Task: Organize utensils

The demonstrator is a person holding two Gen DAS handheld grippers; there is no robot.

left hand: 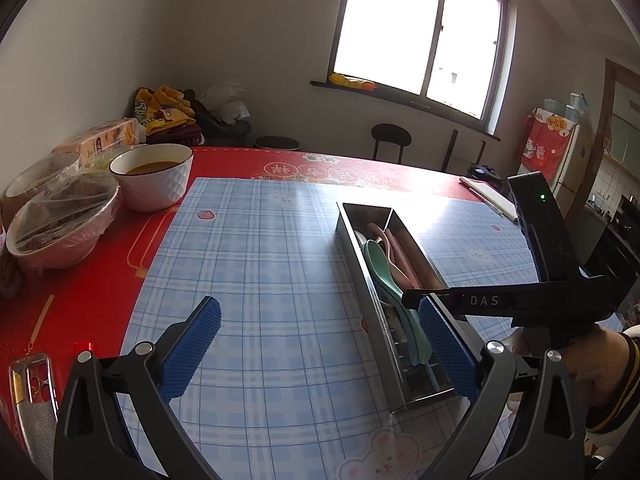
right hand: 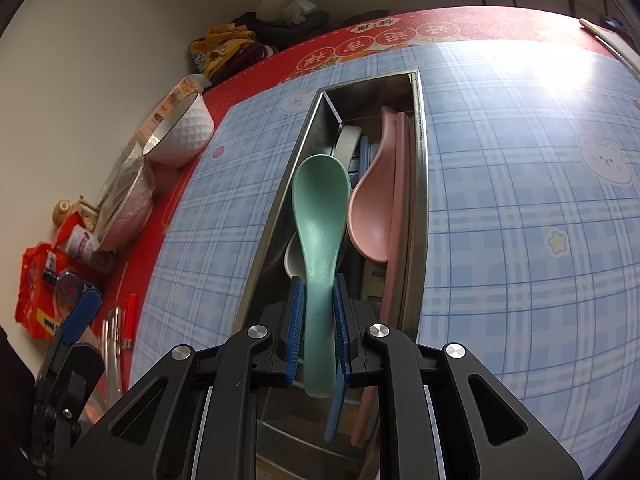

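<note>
The right gripper (right hand: 317, 322) squeezes the handle of the green spoon (right hand: 320, 216), whose bowl is over the metal tray (right hand: 420, 152) on the blue mat (right hand: 520, 240). A pink spoon (right hand: 370, 216) lies in the tray. The left gripper (left hand: 320, 344) is wide apart and holds nothing, just beside the tray.

A surface (left hand: 248, 160) covered in red cloth with a blue checked mat (left hand: 272, 264) laid across its middle. A long steel tray (left hand: 360, 252) sits on the mat toward the right edge. Along the left edge stand a white bowl (left hand: 154, 184) of brown liquid, two film-covered bowls (left hand: 60, 224) and a carton (left hand: 104, 140). A white flat object (left hand: 488, 196) lies near the far right corner.
</note>
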